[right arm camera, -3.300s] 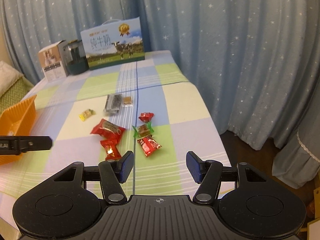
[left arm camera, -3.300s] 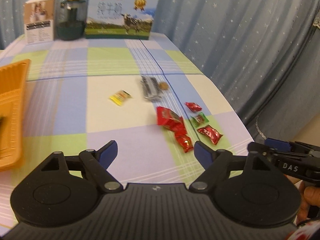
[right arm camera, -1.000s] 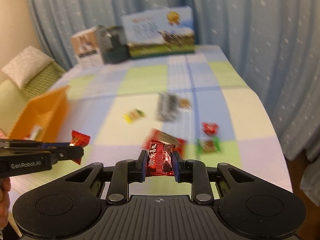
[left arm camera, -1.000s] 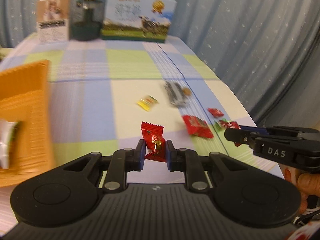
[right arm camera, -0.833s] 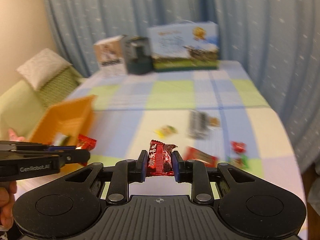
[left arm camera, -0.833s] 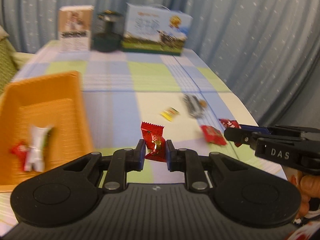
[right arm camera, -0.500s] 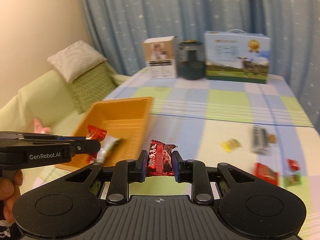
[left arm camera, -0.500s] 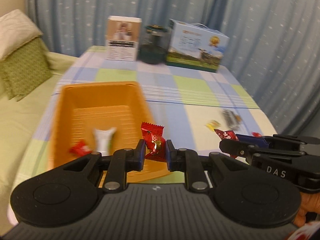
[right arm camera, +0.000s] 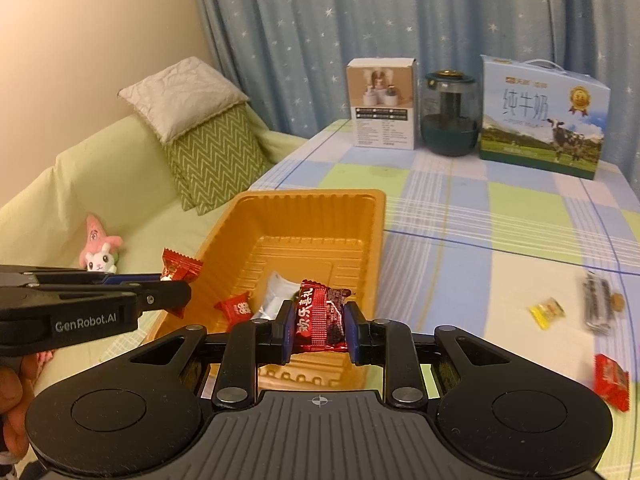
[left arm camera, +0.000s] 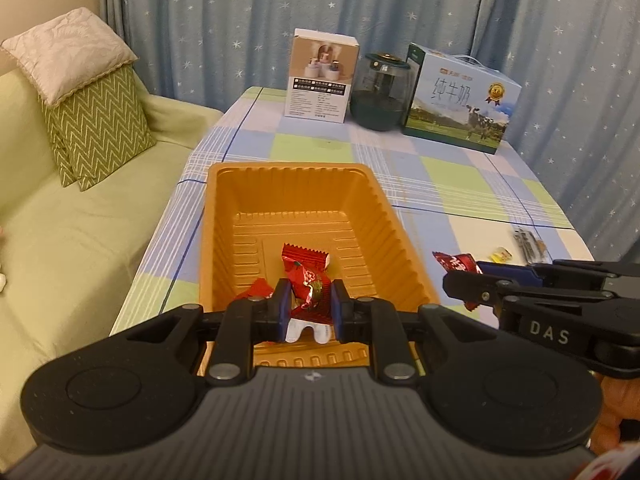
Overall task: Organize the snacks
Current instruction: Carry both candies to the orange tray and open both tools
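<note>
The left tool [left arm camera: 307, 304] holds a red candy [left arm camera: 304, 276] tight, right over the orange tray [left arm camera: 288, 172] on the bench [left arm camera: 440, 172]. The right tool [right arm camera: 318, 330] squeezes a dark red snack pack [right arm camera: 320, 316] just above the tray's near right corner.

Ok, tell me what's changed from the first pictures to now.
Both grippers were open above the loose snacks. Now the left gripper is shut on a red candy and the right gripper on a dark red packet, and both have swung across to the orange tray. Neither has let go. The yellow candy, milk box and jar stayed put.
</note>
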The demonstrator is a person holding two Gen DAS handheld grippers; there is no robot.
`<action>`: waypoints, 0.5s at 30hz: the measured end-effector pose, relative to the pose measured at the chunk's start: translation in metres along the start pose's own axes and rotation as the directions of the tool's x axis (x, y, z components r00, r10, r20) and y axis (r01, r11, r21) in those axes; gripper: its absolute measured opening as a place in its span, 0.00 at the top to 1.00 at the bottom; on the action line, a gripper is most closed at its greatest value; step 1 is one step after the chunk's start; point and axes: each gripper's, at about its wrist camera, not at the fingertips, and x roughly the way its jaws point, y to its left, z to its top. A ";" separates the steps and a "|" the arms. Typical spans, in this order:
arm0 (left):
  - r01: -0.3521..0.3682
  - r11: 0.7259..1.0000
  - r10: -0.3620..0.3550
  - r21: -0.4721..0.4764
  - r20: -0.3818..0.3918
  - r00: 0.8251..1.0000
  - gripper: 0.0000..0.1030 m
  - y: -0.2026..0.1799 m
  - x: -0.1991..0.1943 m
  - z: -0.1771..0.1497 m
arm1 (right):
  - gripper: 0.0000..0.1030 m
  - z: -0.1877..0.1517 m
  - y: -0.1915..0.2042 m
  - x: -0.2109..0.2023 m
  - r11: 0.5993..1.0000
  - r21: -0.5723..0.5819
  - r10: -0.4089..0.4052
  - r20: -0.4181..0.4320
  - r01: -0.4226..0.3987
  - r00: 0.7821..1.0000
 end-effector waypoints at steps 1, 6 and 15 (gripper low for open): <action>-0.001 1.000 0.001 -0.002 -0.001 1.000 0.82 0.001 0.002 -0.001 | 0.74 0.001 0.001 0.003 1.000 -0.002 0.002 -0.001 -0.002 1.000; 0.006 1.000 -0.007 -0.016 -0.007 1.000 0.82 0.006 0.011 -0.001 | 0.74 0.004 0.001 0.018 1.000 -0.002 0.000 -0.013 0.000 1.000; 0.012 0.999 -0.013 -0.042 -0.030 0.999 0.81 0.016 0.029 -0.002 | 0.74 0.004 -0.007 0.034 1.000 0.024 -0.004 -0.038 0.005 0.999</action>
